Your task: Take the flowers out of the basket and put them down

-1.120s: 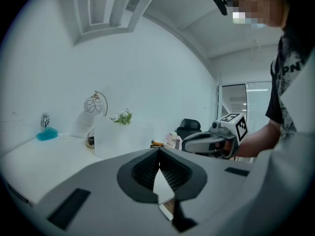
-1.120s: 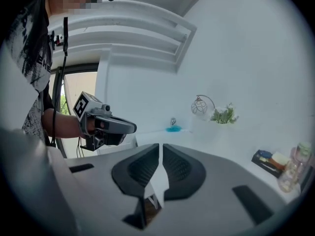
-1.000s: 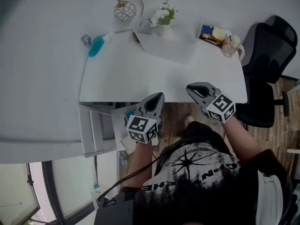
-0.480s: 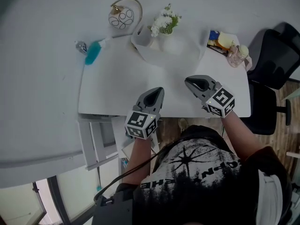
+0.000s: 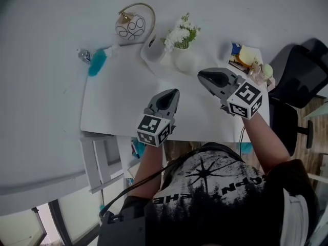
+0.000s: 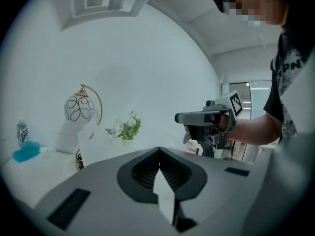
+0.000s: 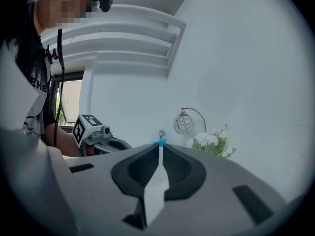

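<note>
My left gripper (image 5: 173, 93) and right gripper (image 5: 201, 76) have neared the flowers (image 5: 179, 34), both closed, empty. Bare table (image 5: 118, 96) spreads left of the flowers.

Smooth matt white table (image 5: 113, 99) — shiny gold-toned metal lamp hoop (image 5: 147, 8), pale patterned globe (image 5: 129, 28).

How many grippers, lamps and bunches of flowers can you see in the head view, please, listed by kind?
Grippers: 2, the left gripper and the right gripper
Lamp: 1
Flowers: 1 bunch
Total: 4
</note>
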The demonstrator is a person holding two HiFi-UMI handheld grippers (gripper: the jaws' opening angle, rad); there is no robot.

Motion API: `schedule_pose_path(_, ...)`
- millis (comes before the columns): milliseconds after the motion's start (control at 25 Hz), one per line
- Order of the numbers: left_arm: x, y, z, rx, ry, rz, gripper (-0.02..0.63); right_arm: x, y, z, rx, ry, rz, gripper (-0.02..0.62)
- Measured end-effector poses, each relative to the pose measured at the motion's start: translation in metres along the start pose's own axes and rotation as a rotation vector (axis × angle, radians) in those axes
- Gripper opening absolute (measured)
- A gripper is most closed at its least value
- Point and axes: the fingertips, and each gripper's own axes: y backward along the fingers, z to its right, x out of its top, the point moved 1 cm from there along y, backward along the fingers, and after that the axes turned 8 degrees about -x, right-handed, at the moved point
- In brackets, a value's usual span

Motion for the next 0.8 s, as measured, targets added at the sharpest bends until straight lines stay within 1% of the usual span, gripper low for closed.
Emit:
schedule_pose_path(160, 0.007, -0.010, -0.009, -0.007, 0.009, 0.017, 0.011, 0.019, -0.017, 0.026, -0.012, 0.060, -0.039, 0.020)
schedule_pose_path(320, 0.009, -0.019, -0.017, -0.012, 0.028, 0.029, 0.011, 0.019, -0.040, 0.060, -0.046, 0.097, -0.105, 0.021)
schedule_pose_path(440, 0.011, -0.025, -0.024, -0.022, 0.066, 0.052, 0.011, 0.005, -0.060, 0.082, -0.074, 0.124, -0.183, 0.028)
schedule_pose_path(480, 0.012, -0.026, -0.027, -0.021, 0.069, 0.054, 0.011, -0.001, -0.065, 0.087, -0.075, 0.126, -0.206, 0.039)
schedule_pose_path(560, 0.014, -0.030, -0.033, -0.016, 0.061, 0.052, 0.011, -0.013, -0.076, 0.093, -0.067, 0.115, -0.249, 0.083)
schedule_pose_path(800, 0.017, -0.035, -0.048, 0.000, 0.067, 0.062, 0.011, -0.049, -0.104, 0.110, -0.059, 0.115, -0.413, 0.145)
